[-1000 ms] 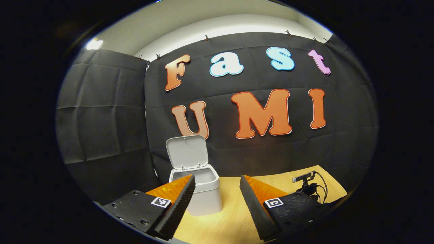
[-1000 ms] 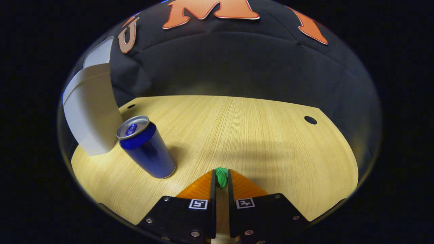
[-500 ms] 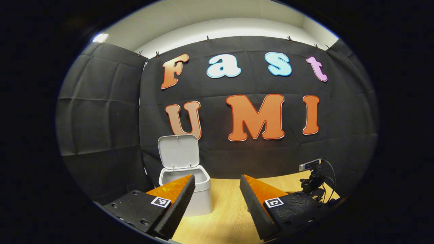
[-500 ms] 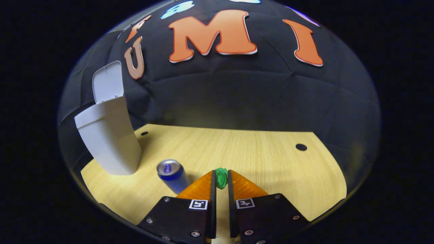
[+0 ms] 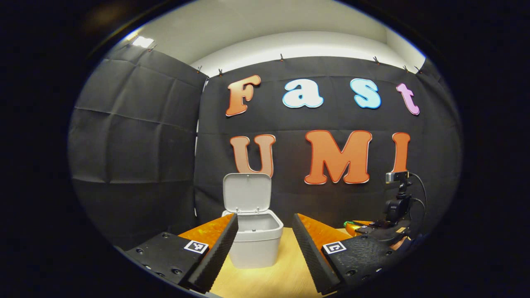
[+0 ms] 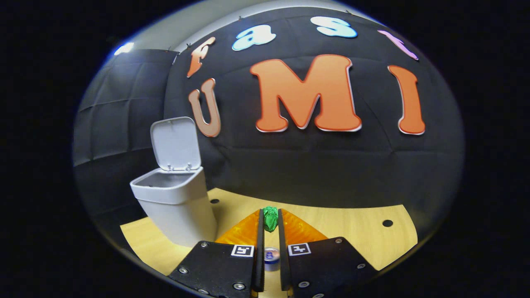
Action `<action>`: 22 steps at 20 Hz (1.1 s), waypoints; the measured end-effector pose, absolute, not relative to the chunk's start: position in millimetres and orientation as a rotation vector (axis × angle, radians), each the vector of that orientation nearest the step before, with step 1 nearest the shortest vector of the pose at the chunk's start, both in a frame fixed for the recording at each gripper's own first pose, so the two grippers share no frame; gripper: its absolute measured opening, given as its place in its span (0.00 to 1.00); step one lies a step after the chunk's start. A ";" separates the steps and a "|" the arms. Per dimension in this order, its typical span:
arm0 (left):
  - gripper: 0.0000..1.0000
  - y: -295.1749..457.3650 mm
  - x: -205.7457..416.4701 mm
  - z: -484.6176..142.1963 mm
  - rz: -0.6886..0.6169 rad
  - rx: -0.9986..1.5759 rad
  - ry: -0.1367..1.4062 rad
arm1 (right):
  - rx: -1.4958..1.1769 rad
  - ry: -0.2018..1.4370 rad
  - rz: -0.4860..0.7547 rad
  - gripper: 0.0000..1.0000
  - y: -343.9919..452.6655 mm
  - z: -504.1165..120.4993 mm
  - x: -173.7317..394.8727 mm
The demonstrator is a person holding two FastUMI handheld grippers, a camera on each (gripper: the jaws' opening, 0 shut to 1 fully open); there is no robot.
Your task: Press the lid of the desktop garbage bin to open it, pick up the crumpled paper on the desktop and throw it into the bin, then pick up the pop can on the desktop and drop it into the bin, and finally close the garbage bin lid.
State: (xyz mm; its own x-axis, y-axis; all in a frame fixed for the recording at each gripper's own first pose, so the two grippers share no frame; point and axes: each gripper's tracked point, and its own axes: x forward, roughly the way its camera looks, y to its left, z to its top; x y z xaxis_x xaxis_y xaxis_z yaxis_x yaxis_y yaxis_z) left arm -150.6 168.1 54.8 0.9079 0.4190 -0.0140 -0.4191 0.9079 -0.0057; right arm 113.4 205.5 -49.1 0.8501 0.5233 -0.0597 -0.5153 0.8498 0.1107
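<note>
The right gripper (image 6: 270, 219) pinched the crumpled paper (image 6: 271, 218) thinly — it might slip before reaching the open bin (image 6: 176, 203); the left gripper (image 5: 265, 242) gaped empty.

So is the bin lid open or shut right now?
Open. The lid stands upright behind the garbage bin, hinged at the back rim, and the bin's mouth shows uncovered in both the left gripper view and the right gripper view.

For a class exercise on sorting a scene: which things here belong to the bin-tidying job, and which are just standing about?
Part of the job:
- garbage bin, its lid up
- crumpled paper, pinched in the right gripper
- pop can, glimpsed below that gripper
- left gripper, open

Standing about:
- small camera on a stand
- wooden desktop
</note>
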 end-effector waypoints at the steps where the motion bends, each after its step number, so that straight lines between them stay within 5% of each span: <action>1: 0.84 176.7 -155.7 55.1 0.455 -0.013 0.007 | 0.093 0.067 0.567 0.15 217.7 -36.3 110.3; 8: 0.85 211.1 -182.2 60.5 0.536 -0.025 -0.026 | 0.114 -0.021 0.677 0.15 284.7 29.6 99.3; 22: 0.85 273.9 -215.0 50.8 0.647 -0.058 -0.035 | 0.068 -0.038 0.859 0.15 457.7 53.9 90.8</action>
